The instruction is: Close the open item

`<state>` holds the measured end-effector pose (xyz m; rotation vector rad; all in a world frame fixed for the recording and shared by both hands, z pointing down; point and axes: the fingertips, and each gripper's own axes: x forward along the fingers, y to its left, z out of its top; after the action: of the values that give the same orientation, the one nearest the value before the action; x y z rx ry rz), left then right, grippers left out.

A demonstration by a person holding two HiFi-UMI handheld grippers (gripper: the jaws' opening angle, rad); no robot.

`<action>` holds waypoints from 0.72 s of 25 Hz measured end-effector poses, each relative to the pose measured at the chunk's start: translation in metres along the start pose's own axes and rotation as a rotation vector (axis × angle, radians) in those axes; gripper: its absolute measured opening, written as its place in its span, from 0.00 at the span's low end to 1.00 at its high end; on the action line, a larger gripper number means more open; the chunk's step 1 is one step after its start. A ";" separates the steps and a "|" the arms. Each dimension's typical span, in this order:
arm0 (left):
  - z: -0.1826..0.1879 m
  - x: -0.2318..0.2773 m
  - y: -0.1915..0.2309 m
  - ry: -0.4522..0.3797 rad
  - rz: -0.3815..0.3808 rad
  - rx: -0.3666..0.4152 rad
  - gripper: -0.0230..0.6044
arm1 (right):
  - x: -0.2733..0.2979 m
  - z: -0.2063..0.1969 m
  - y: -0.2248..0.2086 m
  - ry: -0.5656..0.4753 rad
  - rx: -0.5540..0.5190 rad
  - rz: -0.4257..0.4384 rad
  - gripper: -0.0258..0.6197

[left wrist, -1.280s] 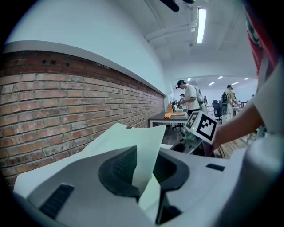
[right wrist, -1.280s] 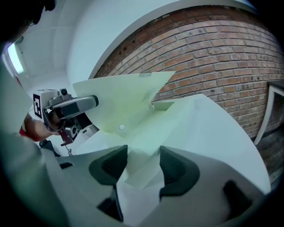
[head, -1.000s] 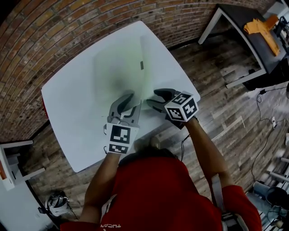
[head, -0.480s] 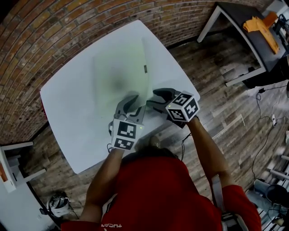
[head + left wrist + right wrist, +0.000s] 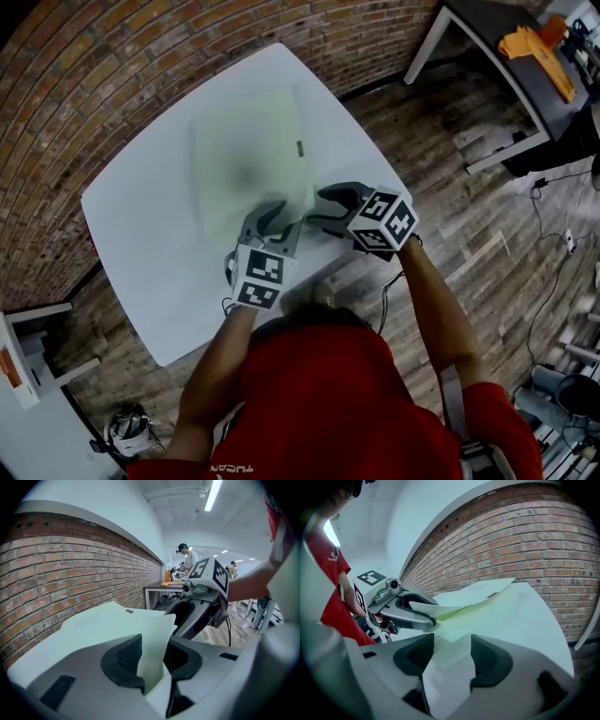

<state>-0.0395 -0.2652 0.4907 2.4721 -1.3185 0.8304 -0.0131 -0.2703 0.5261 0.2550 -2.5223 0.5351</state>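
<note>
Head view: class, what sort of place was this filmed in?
Probably a lab or workshop room: a bare brick wall, a wooden plank floor, and a dark workbench standing apart from the white table.

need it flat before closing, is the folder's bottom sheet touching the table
Touching: right gripper view shows the folder's bottom sheet lying flat on the table.

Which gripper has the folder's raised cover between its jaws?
The left gripper: its jaws, just opened wider, straddle the raised cover; the right gripper's straddle the lower sheet.
</note>
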 end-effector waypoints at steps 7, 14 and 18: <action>-0.004 0.007 -0.004 0.054 -0.011 0.034 0.22 | -0.036 0.023 -0.037 -0.158 0.154 -0.075 0.40; -0.008 0.011 -0.007 0.118 -0.012 0.061 0.23 | -0.029 0.058 -0.072 -0.209 0.226 -0.218 0.40; -0.010 0.012 -0.008 0.138 -0.008 0.078 0.23 | -0.011 0.067 -0.088 -0.181 0.246 -0.277 0.40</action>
<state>-0.0318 -0.2644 0.5060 2.4262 -1.2509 1.0491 -0.0102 -0.3776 0.4968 0.7632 -2.5302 0.7364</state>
